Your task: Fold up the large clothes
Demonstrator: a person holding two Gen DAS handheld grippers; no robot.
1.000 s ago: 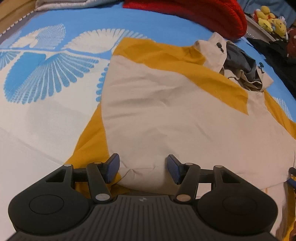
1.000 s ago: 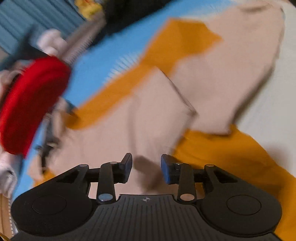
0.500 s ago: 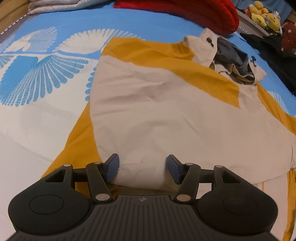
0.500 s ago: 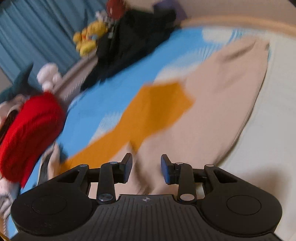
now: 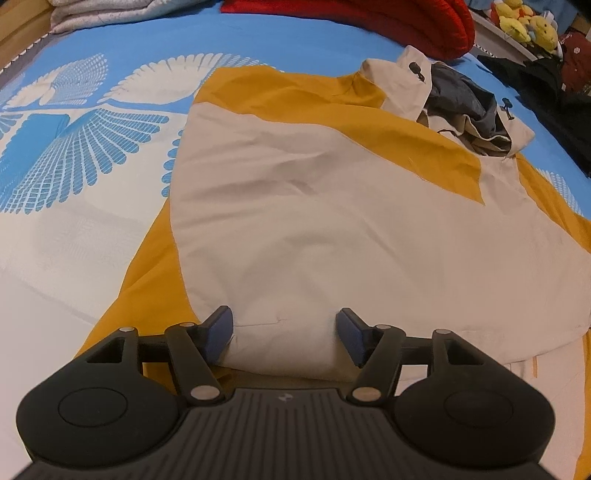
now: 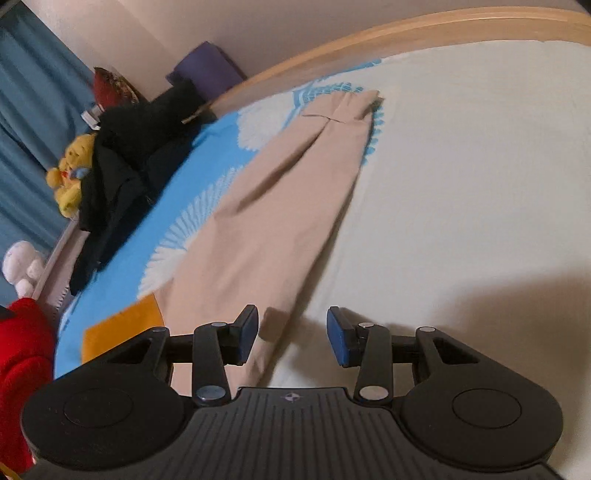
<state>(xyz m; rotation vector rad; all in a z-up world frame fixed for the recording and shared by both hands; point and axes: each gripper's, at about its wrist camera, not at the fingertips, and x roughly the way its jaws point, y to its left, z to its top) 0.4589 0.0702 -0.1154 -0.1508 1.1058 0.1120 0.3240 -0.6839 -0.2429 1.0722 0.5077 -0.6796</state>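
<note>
A large beige and mustard-yellow jacket (image 5: 332, 206) lies spread on the bed, hood at the far right. One beige sleeve is folded across its body. My left gripper (image 5: 284, 330) is open, its blue pads on either side of that sleeve's cuff, low over the jacket. In the right wrist view the other beige sleeve (image 6: 280, 206) stretches out over the sheet toward the bed's edge. My right gripper (image 6: 291, 334) is open and empty above the near part of that sleeve.
The bedsheet (image 5: 74, 155) is blue and white with a feather print. A red cushion (image 5: 369, 18) and plush toys (image 5: 524, 22) lie at the far end. Dark clothes (image 6: 125, 177) are piled by the wooden bed frame (image 6: 369, 40).
My right gripper has swung from the jacket's body to the outstretched sleeve and opened wider. My left gripper has stayed open around the folded sleeve's cuff and drawn back a little.
</note>
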